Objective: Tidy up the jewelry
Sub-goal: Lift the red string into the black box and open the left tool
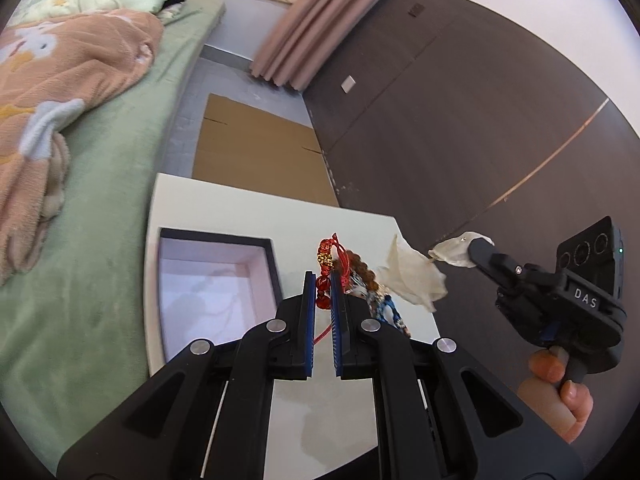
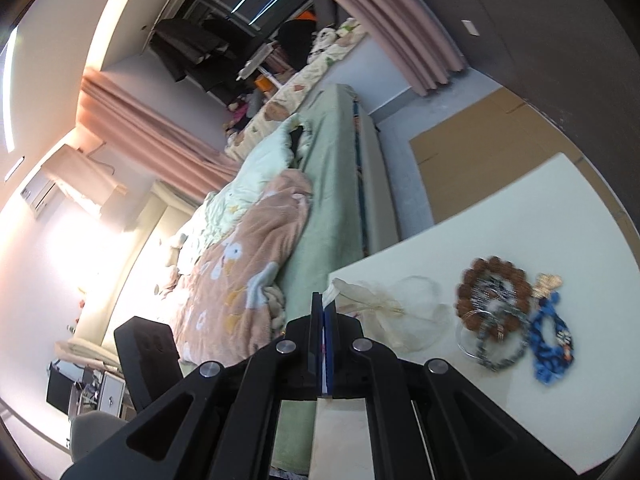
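Observation:
My left gripper [image 1: 323, 280] is shut on a red bead bracelet with gold beads and red cord [image 1: 326, 258], held above the white table [image 1: 224, 208]. An open dark-rimmed box with a pale lining [image 1: 208, 280] lies just to its left. My right gripper [image 2: 325, 300] is shut on a sheer cream pouch [image 2: 384, 308]; the pouch also shows in the left wrist view [image 1: 412, 272]. A brown bead bracelet [image 2: 494, 286], a grey chain piece [image 2: 492, 344] and a blue woven piece [image 2: 554, 340] lie on the table [image 2: 480, 208].
A bed with a green sheet [image 1: 104, 208] and a peach blanket [image 1: 60, 80] runs along the table's left side. Flat cardboard [image 1: 256, 148] lies on the floor beyond the table. A dark wood wall [image 1: 460, 100] and pink curtain [image 1: 304, 20] stand behind.

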